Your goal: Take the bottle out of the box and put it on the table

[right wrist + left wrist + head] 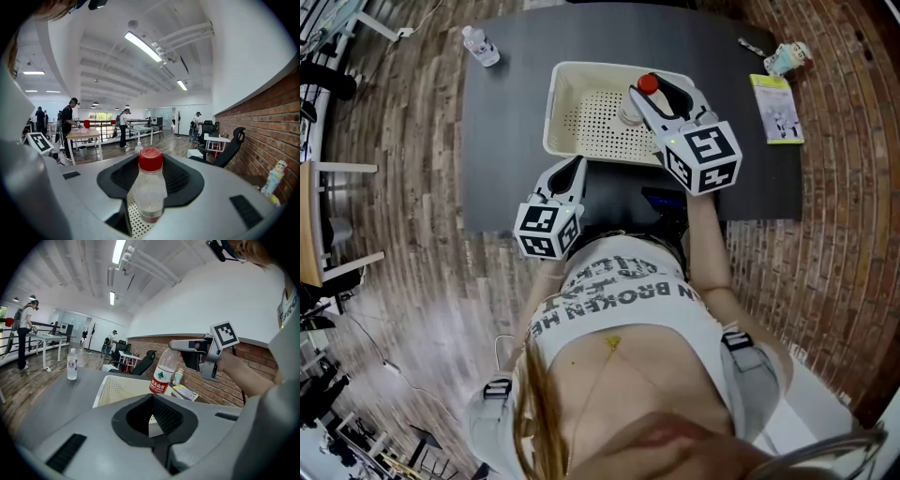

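A clear water bottle with a red cap and red label hangs upright over the white perforated box. My right gripper is shut on it just below the cap. In the right gripper view the bottle fills the hollow between the black pads, with the box floor showing beneath it. The left gripper view has the bottle lifted above the box, held by the right gripper. My left gripper stays near the table's front edge, shut and empty.
The box sits on a dark grey table. A second small bottle stands at its far left corner. A yellow-green booklet and a small toy figure lie at the right end. People work at desks in the background.
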